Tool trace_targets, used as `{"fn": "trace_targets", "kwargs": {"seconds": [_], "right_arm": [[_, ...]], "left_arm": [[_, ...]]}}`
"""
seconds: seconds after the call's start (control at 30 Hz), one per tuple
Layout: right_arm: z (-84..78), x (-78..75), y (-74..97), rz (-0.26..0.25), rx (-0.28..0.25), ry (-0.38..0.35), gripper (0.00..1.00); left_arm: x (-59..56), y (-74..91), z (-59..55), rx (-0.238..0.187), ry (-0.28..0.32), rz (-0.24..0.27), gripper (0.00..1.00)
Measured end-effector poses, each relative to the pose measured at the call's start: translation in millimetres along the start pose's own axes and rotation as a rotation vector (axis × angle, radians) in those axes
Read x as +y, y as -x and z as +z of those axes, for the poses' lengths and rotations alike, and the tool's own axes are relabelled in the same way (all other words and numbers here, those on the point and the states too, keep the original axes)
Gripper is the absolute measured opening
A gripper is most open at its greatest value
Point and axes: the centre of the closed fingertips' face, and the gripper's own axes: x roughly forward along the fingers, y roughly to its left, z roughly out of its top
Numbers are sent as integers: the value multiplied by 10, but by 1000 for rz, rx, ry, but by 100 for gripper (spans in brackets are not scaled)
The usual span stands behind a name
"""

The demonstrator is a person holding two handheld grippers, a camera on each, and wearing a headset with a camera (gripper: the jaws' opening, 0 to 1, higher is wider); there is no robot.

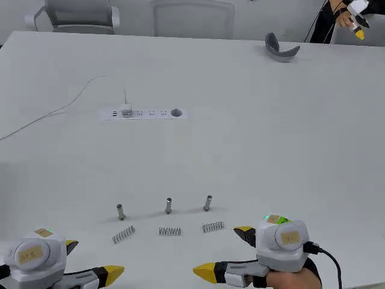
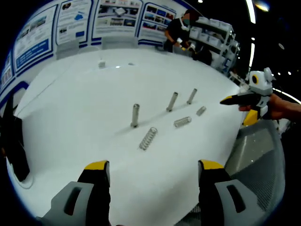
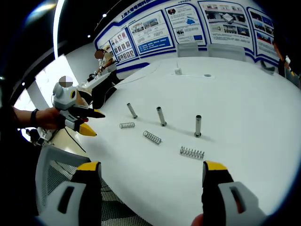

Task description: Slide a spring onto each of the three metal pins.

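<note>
Three short metal pins stand upright in a row on the white table: left pin (image 1: 121, 212), middle pin (image 1: 168, 206), right pin (image 1: 207, 203). A loose spring lies in front of each: left spring (image 1: 123, 234), middle spring (image 1: 170, 230), right spring (image 1: 213, 226). My left gripper (image 1: 92, 259) is at the near left edge, open and holding nothing. My right gripper (image 1: 224, 251) is open too, just right of the right spring. In the left gripper view the nearest pin (image 2: 135, 115) and spring (image 2: 148, 138) lie ahead of the open left gripper (image 2: 154, 165). The right gripper view shows the nearest spring (image 3: 192, 152) and pin (image 3: 198, 125) beyond the open right gripper (image 3: 152, 166).
A white power strip (image 1: 143, 113) with a plugged adapter lies mid-table, its thin cable (image 1: 54, 112) trailing left. A grey curved object (image 1: 281, 48) rests at the far right. Chairs (image 1: 78, 15) stand behind the far edge, and a person's hand (image 1: 352, 18) is at the top right.
</note>
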Motion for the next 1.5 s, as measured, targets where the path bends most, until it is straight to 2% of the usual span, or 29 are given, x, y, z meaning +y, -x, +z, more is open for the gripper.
{"fn": "trace_targets", "kwargs": {"seconds": [0.2, 0.33, 0.5, 0.8, 1.0, 1.2, 1.5], "right_arm": [[-10, -8, 1, 0, 5, 6, 90], [-30, -13, 10, 0, 11, 9, 90], [-43, -16, 21, -2, 14, 10, 90], [-57, -25, 28, -4, 15, 6, 90], [-74, -27, 25, -3, 19, 3, 90], [-74, -34, 28, -4, 20, 1, 90], [-82, -61, 42, -11, 19, -10, 90]], "left_arm": [[-46, -48, 28, 22, -45, -30, 77], [-101, -89, 64, 44, -114, -62, 77], [-126, -145, 108, 63, -158, -87, 75], [-163, -212, 127, 95, -230, -107, 74], [-161, -286, 166, 114, -278, -125, 68], [-90, -388, 173, 136, -296, -126, 58], [-46, -525, 160, 146, -289, -134, 48]]}}
